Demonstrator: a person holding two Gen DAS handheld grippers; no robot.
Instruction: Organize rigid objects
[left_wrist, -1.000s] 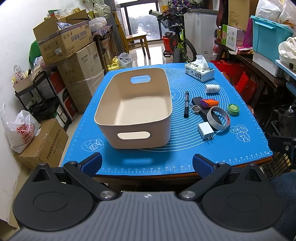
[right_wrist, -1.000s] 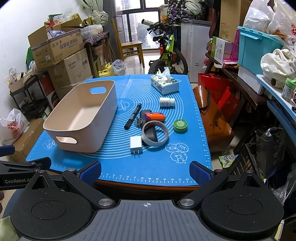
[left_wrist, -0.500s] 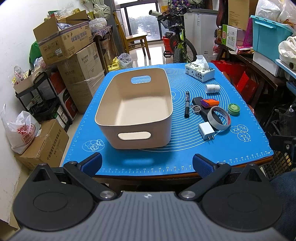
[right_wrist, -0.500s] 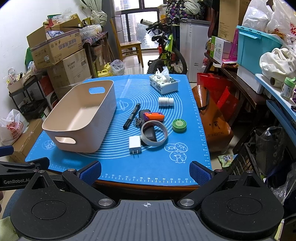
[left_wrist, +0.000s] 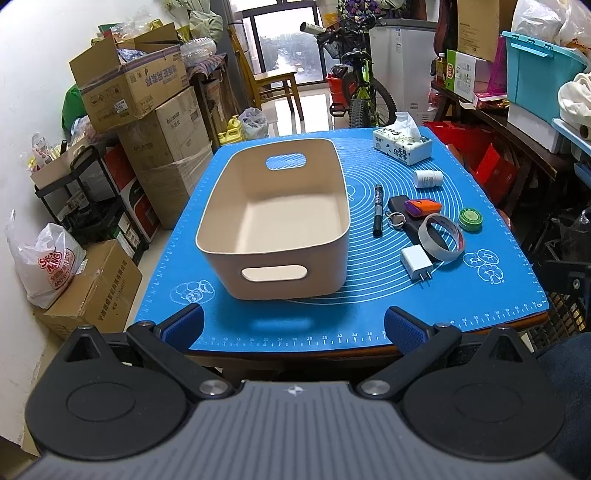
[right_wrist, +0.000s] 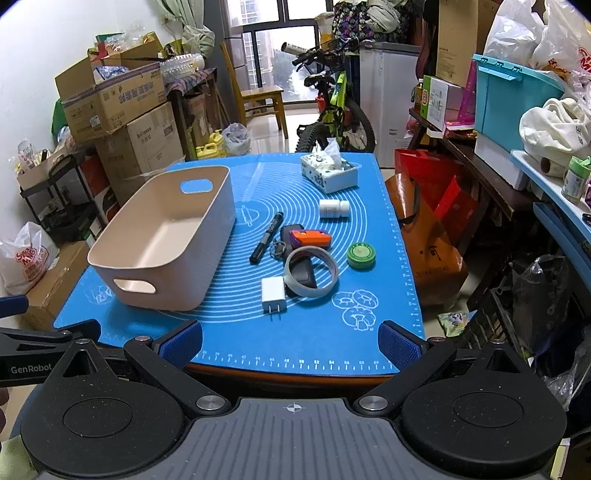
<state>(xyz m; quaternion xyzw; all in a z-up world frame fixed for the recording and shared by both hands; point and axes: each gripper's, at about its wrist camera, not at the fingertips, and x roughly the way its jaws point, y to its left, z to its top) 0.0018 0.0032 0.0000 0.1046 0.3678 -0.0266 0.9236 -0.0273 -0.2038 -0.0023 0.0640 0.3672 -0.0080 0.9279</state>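
Observation:
An empty beige bin (left_wrist: 273, 225) (right_wrist: 162, 240) with cut-out handles stands on the blue mat (left_wrist: 369, 306) (right_wrist: 295, 332). To its right lie a black marker (left_wrist: 377, 209) (right_wrist: 266, 238), a white pill bottle (left_wrist: 427, 178) (right_wrist: 334, 208), an orange and purple gadget (left_wrist: 422, 206) (right_wrist: 309, 238) on a black key fob, a grey tape ring (left_wrist: 440, 238) (right_wrist: 311, 271), a white charger (left_wrist: 416, 263) (right_wrist: 273, 293) and a green round tin (left_wrist: 470, 219) (right_wrist: 361, 255). My left gripper (left_wrist: 293, 325) and my right gripper (right_wrist: 290, 341) both hang open at the mat's near edge, holding nothing.
A tissue box (left_wrist: 402, 144) (right_wrist: 329, 172) sits at the mat's far right corner. Stacked cardboard boxes (left_wrist: 147, 110) and a black cart (left_wrist: 74, 192) stand left of the table. A bicycle (right_wrist: 332, 107) is behind, red bags (right_wrist: 432, 221) and cluttered shelves on the right.
The right wrist view has crept slightly forward toward the table. Objects on the mat have not moved, and both grippers stay open.

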